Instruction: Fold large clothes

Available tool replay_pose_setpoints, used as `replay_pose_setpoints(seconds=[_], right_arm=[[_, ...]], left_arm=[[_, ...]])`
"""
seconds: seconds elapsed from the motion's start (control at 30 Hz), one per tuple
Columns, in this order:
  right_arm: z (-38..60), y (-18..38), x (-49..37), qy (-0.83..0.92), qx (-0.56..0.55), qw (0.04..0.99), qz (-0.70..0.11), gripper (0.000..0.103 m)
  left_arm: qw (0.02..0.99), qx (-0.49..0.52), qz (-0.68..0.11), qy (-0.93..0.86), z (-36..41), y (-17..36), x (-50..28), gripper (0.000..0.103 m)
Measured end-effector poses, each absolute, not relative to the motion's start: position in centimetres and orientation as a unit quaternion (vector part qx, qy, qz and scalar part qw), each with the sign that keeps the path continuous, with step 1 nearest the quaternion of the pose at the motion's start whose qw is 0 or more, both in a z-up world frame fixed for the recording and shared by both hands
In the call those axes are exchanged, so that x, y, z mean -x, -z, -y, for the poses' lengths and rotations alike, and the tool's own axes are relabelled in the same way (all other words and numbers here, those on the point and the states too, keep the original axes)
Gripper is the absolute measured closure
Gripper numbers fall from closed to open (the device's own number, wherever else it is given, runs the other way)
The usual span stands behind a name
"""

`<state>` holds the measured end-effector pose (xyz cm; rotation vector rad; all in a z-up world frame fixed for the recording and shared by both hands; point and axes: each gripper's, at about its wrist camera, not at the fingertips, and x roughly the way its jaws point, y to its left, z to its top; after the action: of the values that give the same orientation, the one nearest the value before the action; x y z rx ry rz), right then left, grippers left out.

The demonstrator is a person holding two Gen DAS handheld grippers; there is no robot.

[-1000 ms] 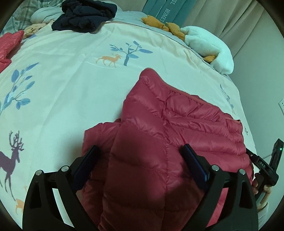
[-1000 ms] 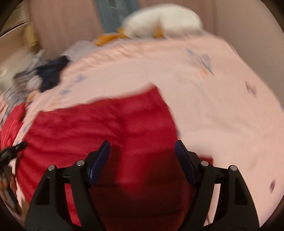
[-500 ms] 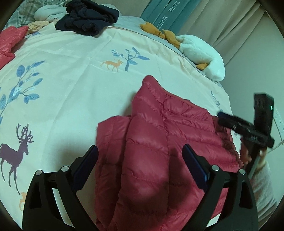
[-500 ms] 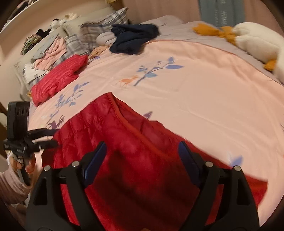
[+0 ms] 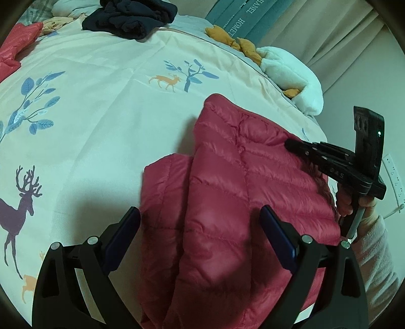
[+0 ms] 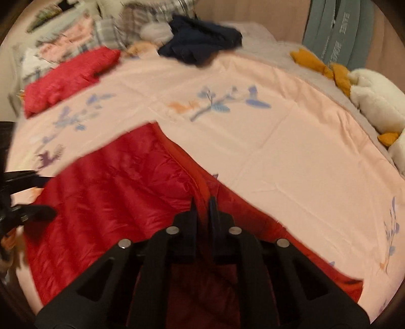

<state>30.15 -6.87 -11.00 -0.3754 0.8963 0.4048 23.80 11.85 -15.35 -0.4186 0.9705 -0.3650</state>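
A red quilted down jacket (image 5: pixel 240 189) lies partly folded on the pale printed bedsheet (image 5: pixel 101 114), one sleeve showing at its left. My left gripper (image 5: pixel 200 215) hovers just above the jacket's near part, open, with its blue pads apart and nothing pinched. My right gripper (image 6: pixel 203 202) is closing its jaws on the jacket's (image 6: pixel 114 189) raised seamed edge, and red fabric sits pinched between the fingers. In the left wrist view the right gripper (image 5: pixel 291 145) reaches in from the right over the jacket's far side. The left gripper (image 6: pixel 45 193) shows at the right wrist view's left edge.
A dark navy garment pile (image 5: pixel 131 15) and a second red jacket (image 6: pixel 68 76) lie at the far side of the bed. A white and orange plush (image 5: pixel 291 73) rests at the bed's right edge. A sleeved hand (image 5: pixel 374 243) holds the right gripper. Plaid pillows (image 6: pixel 141 20) are behind.
My right gripper swung in over the jacket's right side and its jaws went from wide apart to nearly together on the edge. The left gripper shifted only slightly.
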Motion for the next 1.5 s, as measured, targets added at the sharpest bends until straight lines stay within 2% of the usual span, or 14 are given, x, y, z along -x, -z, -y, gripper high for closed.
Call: replay_pose_setpoints(seconds=[0.1,0.2,0.23,0.27,0.47,0.67,0.8,0.93,1.07,1.13,1.2,1.4,1.43,1.5], right_arm=[[7.7,9.9,-29.6,-0.175,0.145,0.885,-0.407,0.072],[10.7,7.4,-27.6,-0.148,0.091,0.912,-0.372,0.049],[12.3,6.5,-26.2,-0.129,0.076,0.921,-0.361,0.038],[13.8,6.0,-24.7,-0.114,0.068,0.927,-0.352,0.033],[20.2,6.3,-15.2,-0.058,0.051,0.939,-0.334,0.033],[21.9,9.1,-8.7,-0.029,0.042,0.945,-0.324,0.033],[21.8,12.0,-7.7,-0.005,0.04,0.938,-0.345,0.035],[21.9,14.2,-7.9,0.004,0.021,0.931,-0.364,0.035],[22.2,13.4,-7.5,0.005,-0.001,0.93,-0.367,0.037],[22.8,12.1,-6.5,0.002,-0.02,0.94,-0.341,0.037],[23.8,11.4,-5.6,0.009,-0.039,0.945,-0.325,0.033],[27.3,12.9,-4.7,0.051,-0.091,0.932,-0.347,0.032],[27.9,13.3,-4.6,0.045,-0.112,0.928,-0.351,0.034],[28.7,14.2,-4.7,0.029,-0.145,0.919,-0.366,0.047]], left_arm=[[0.846,0.208,-0.463,0.164,-12.2,15.3,-23.6,0.008],[0.855,0.199,-0.453,0.155,-12.5,14.2,-22.8,0.008],[0.86,0.192,-0.448,0.152,-12.6,13.8,-22.5,0.008],[0.865,0.185,-0.441,0.15,-12.6,13.2,-22.1,0.008],[0.887,0.14,-0.41,0.161,-11.5,10.8,-19.6,0.008],[0.896,0.101,-0.397,0.171,-9.1,10.6,-17.6,0.008],[0.905,0.09,-0.378,0.172,-8.1,10.8,-16.9,0.008],[0.901,0.055,-0.4,0.161,-6.6,12.5,-17.8,0.008],[0.881,0.051,-0.44,0.166,-6.2,14.8,-19.2,0.007],[0.881,0.052,-0.441,0.165,-6.4,14.7,-19.1,0.007],[0.883,0.05,-0.438,0.161,-6.6,14.2,-18.7,0.007],[0.888,0.044,-0.428,0.162,-6.9,13.5,-17.3,0.007],[0.888,0.044,-0.428,0.162,-7.0,13.5,-17.1,0.007],[0.888,0.045,-0.428,0.162,-7.0,13.4,-17.0,0.007]])
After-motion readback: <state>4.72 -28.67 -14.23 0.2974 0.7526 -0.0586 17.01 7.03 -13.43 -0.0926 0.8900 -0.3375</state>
